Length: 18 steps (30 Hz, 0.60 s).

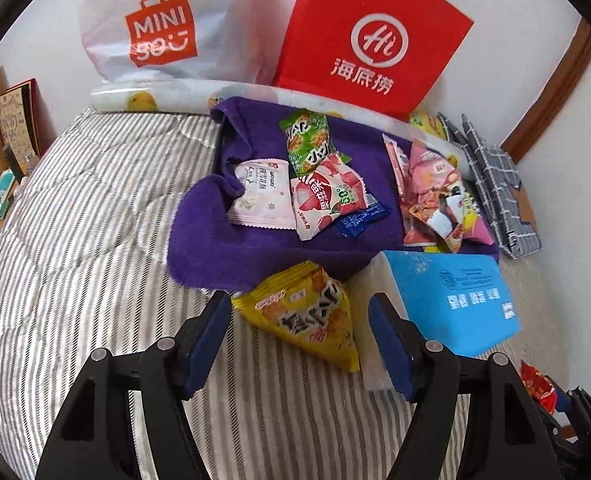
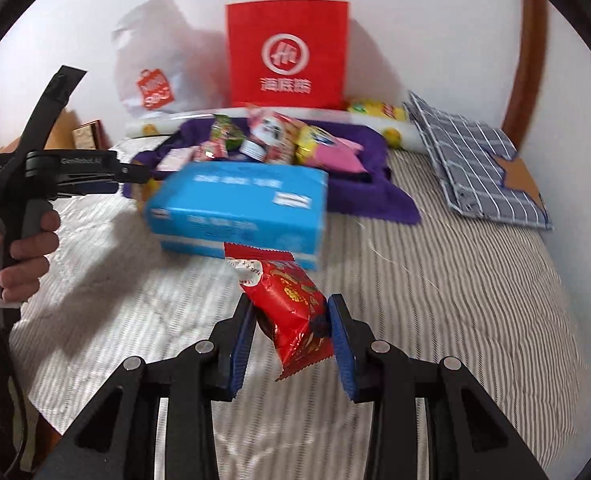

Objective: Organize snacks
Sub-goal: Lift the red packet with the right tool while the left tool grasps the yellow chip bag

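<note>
Left wrist view: my left gripper stood with its jaws apart around a yellow snack packet lying on the striped bedding, pads clear of it, likely placed for pickup; more snacks lay on the purple towel. Right wrist view: my right gripper was clamped on a red snack packet, carried above the bedding before the blue tissue pack, presumably for sorting.

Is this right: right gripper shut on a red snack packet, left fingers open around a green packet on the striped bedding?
Not quite. The packet between the left gripper's open fingers is yellow, not green, as the left wrist view shows; the green packet lies farther back on the purple cloth. The rest holds: the right gripper is shut on the red snack packet.
</note>
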Available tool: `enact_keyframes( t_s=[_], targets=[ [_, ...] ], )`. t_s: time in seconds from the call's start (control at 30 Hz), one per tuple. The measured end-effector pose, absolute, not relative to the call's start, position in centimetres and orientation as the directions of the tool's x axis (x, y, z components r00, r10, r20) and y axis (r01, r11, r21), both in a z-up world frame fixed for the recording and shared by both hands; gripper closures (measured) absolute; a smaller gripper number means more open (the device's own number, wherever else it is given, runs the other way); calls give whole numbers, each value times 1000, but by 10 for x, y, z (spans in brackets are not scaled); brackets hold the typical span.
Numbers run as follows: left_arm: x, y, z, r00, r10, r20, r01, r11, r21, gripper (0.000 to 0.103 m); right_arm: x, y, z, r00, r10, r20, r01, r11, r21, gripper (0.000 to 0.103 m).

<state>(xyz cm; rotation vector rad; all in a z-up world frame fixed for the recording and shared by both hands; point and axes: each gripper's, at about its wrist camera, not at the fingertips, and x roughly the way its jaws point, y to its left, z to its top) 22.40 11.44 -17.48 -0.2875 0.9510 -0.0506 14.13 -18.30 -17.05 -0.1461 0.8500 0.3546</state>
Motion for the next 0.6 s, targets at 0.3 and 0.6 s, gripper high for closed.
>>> enact_keyframes(
  t_s=[0.3,0.6],
  targets=[
    [249,101,-205,525,-110,-844,-96,977,-188,31,168,-202,-189,606,197,-770,-289,957,17,68],
    [238,109,-201,560,-138,-817,-85,971,-223,37,173,-194,-194,605,196,-771,-290,957,16,68]
  ],
)
